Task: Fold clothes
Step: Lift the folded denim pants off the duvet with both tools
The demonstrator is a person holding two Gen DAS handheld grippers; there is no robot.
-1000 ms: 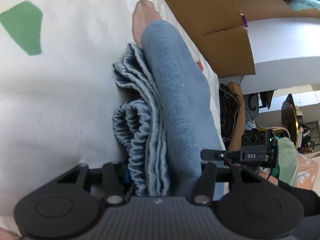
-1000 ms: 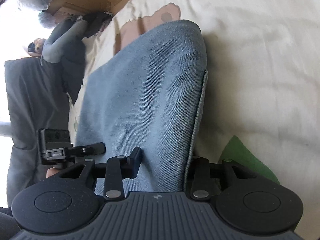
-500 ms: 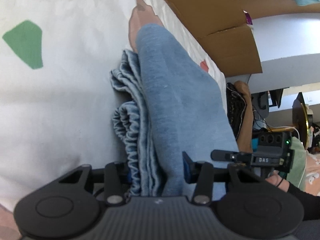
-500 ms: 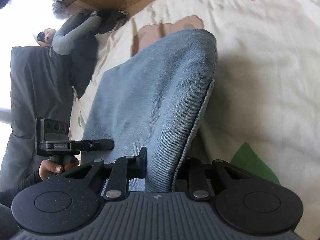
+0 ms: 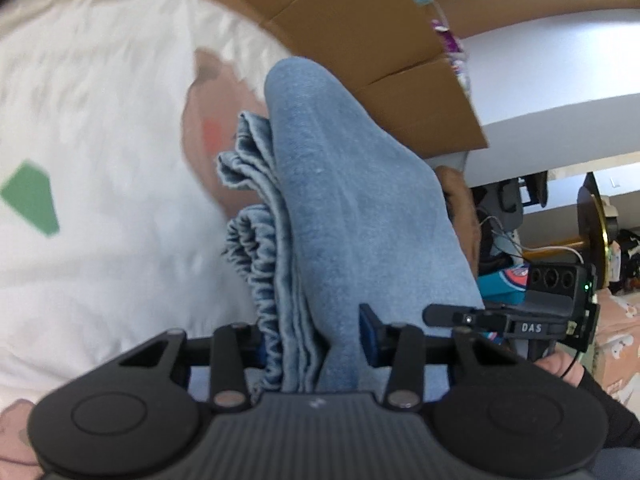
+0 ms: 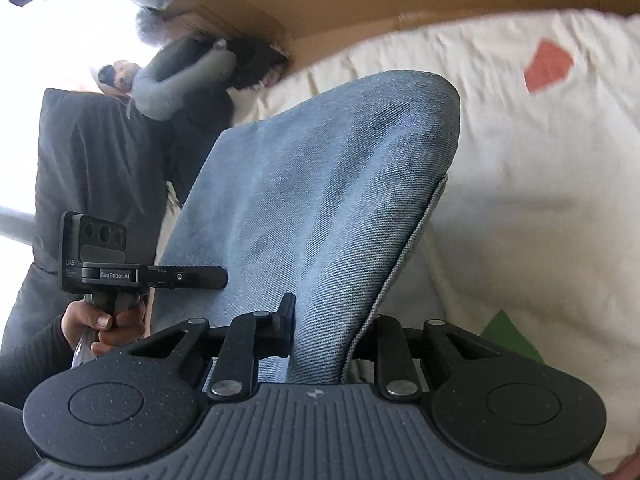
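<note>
My left claw (image 5: 316, 344) & right claw (image 6: 332, 340) each pinch the folded blue denim garment (image 5: 360, 208), frame center, over the white patterned bedsheet (image 5: 100, 120).

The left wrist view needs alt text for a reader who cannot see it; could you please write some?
The left gripper is shut on a folded blue denim garment with a gathered elastic edge, held above a white bedsheet printed with green and red shapes. Cardboard boxes lie beyond, and the right gripper grips the garment's far side.
</note>
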